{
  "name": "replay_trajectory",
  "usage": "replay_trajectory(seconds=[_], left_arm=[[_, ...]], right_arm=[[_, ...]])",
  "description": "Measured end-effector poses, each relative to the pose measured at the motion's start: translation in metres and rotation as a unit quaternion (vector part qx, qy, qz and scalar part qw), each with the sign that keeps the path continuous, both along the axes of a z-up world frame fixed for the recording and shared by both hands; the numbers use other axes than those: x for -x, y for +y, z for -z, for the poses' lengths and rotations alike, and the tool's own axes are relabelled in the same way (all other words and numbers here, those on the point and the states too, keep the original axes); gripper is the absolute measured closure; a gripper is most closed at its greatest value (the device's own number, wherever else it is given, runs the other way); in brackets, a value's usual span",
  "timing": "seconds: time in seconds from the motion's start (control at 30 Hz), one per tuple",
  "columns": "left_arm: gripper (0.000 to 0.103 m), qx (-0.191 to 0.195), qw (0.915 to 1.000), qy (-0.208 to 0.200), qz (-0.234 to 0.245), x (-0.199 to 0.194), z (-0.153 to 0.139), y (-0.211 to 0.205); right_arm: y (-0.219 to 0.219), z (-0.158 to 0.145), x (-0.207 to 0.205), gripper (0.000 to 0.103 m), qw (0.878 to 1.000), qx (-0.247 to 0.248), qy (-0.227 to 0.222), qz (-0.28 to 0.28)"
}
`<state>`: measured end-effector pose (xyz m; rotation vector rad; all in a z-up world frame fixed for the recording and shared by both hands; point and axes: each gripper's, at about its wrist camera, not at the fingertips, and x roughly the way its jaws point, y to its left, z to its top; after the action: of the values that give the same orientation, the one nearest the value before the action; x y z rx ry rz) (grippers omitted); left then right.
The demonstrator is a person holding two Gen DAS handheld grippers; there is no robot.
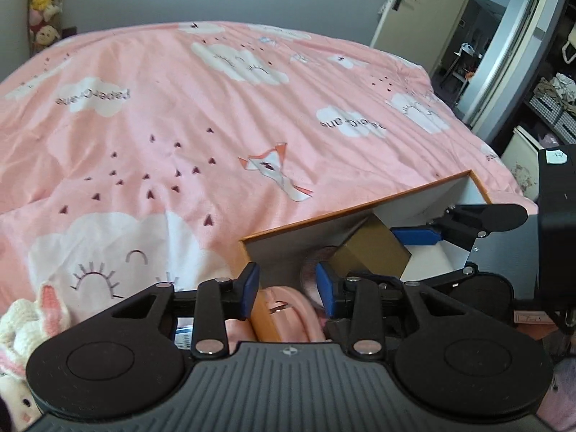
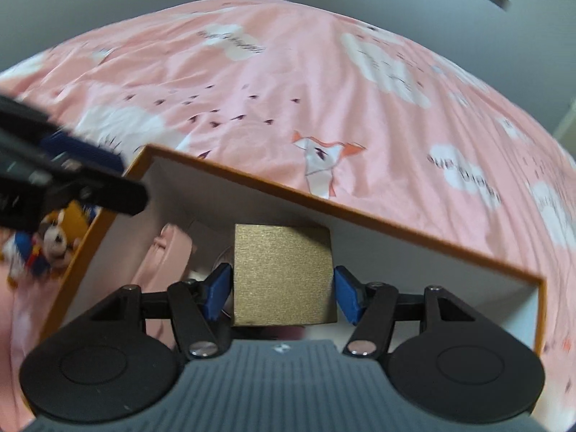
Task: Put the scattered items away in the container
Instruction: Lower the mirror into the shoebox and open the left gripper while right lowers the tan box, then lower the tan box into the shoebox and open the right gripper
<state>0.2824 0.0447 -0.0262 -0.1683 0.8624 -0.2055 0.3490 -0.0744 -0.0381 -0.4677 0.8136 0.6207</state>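
An orange-rimmed container (image 1: 360, 209) (image 2: 360, 212) with white inner walls lies on the pink bed. My right gripper (image 2: 282, 292) is shut on a gold box (image 2: 282, 273) (image 1: 374, 252), which hangs tilted over the container's inside. One of its blue pads (image 1: 417, 235) shows in the left wrist view. My left gripper (image 1: 288, 289) hovers above the container's near corner, open with nothing gripped. Below it a pink item (image 1: 288, 309) (image 2: 162, 259) lies inside the container. The left gripper's fingers (image 2: 72, 165) show blurred at the left of the right wrist view.
A pink cloud-print duvet (image 1: 180, 126) covers the bed. A white and pink knitted rabbit (image 1: 25, 320) lies at the lower left. A small plush toy (image 2: 54, 241) lies just outside the container's left wall. An open door (image 1: 414, 3) and shelves (image 1: 554, 108) stand far right.
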Motion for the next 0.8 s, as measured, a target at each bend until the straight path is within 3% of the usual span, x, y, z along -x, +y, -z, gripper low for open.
replay_trajectory(seconds=[0.2, 0.47, 0.6, 0.67, 0.8], left_arm=[[0.062, 0.014, 0.9995, 0.002, -0.028, 0.009, 0.004, 0.019], [0.062, 0.024, 0.9976, 0.016, -0.063, 0.021, 0.014, 0.04], [0.062, 0.031, 0.9967, 0.021, -0.072, 0.026, 0.018, 0.047], [0.062, 0.034, 0.9962, 0.026, -0.076, 0.028, 0.021, 0.05], [0.062, 0.039, 0.9953, 0.033, -0.082, 0.033, 0.026, 0.054]], right_arm=[[0.009, 0.008, 0.001, 0.039, 0.997, -0.022, 0.006, 0.072], [0.023, 0.014, 0.002, 0.04, 0.995, -0.001, 0.005, 0.099], [0.019, 0.015, 0.0, 0.037, 0.993, -0.016, 0.033, 0.115], [0.017, 0.013, 0.0, 0.03, 0.992, -0.021, 0.034, 0.118], [0.009, 0.006, 0.0, 0.03, 0.99, -0.04, 0.058, 0.126]])
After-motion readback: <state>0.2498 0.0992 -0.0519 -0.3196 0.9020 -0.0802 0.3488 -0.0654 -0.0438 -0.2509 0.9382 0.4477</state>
